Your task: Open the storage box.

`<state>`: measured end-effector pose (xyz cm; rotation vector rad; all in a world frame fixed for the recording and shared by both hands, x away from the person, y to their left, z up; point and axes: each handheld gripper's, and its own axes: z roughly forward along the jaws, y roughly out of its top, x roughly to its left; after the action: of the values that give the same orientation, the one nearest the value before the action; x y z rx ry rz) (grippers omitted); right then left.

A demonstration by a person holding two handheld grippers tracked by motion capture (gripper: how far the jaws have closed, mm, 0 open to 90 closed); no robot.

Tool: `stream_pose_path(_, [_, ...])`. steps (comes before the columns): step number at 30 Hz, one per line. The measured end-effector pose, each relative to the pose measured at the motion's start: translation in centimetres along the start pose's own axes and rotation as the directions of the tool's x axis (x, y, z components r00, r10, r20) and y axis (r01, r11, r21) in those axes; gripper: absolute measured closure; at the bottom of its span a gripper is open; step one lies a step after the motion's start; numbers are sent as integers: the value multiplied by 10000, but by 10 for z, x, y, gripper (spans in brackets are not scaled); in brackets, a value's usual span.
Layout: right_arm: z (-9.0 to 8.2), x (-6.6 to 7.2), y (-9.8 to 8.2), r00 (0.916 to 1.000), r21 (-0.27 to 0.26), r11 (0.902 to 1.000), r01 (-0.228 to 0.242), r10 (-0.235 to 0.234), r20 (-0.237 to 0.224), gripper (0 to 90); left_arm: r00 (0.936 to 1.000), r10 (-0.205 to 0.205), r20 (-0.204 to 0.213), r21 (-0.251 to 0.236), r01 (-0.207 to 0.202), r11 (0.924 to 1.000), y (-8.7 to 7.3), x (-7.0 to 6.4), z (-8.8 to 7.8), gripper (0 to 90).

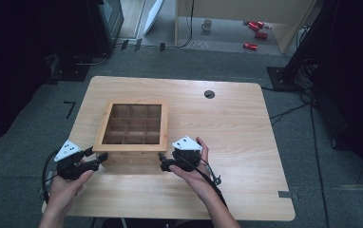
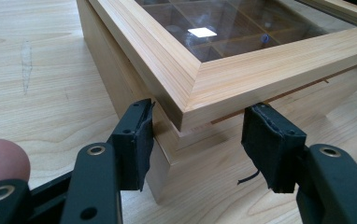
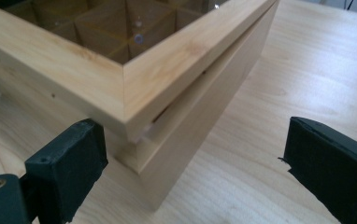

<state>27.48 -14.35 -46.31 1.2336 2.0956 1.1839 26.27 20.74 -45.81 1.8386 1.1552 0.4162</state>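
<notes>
A: Start nearest the person. What are the hands doing?

B: In the high view two forearms come in from six o'clock. The left gripper [image 1: 100,159] sits at about seven o'clock on the desk [image 1: 227,123], its tips at the near left corner of the wooden box [image 1: 133,127]. The right gripper [image 1: 162,161] is near the middle of the front edge, at the box's near right corner.

A: Is the left one holding anything?

B: Its own view shows the corner of the box lid [image 2: 242,70] between the two black jaws. The left pad [image 2: 137,140] lies against the side of the box under the lid's overhang, and the right pad [image 2: 270,140] is up at the front face just under the lid. The jaws are drawn in about as far as they go, so it is clamped on that corner.

A: And the right?

B: Spread wide. In the right gripper view the box corner sits between the jaws, one pad [image 3: 71,163] close by the box's front face, the other pad [image 3: 328,163] well apart from the box, over bare desk. It grips nothing.

A: Where is the box itself?

B: Left of the desk's centre, sitting flat. Its lid has a glass pane over a grid of compartments. A thin gap shows between lid and body.

A: Anything farther?

B: A round cable hole [image 1: 209,94] at about one o'clock, then grey floor, a mug [image 1: 207,24] and red cans [image 1: 254,26] at twelve.
</notes>
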Motion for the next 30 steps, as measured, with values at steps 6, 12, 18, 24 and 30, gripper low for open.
stream_pose_path(6, [1, 1, 4, 9995, -6, 9995, 302, -302, 78, 44, 9999, 100, -110, -61, -101, 9999, 0, -1, 0, 444])
stream_pose_path(12, [3, 2, 4, 9977, 177, 9977, 656, -659, 171, 30, 9998, -75, -189, -62, 74, 10000, -6, 3, -5, 338])
stream_pose_path(18, [0, 0, 12, 9970, 7, 9971, 763, -763, 135, 15, 9949, 168, -999, 693, -99, 9975, -22, 9, 2, 267])
stream_pose_path(24, [-6, -2, 25, 9963, -203, 9962, 852, -850, 100, 7, 9901, 300, -1369, 1457, -98, 9893, -38, 14, 15, 248])
stream_pose_path(30, [-11, -6, 41, 9960, -482, 9948, 892, -890, 53, 0, 9876, 438, -1506, 1713, -175, 9851, -46, 14, 21, 233])
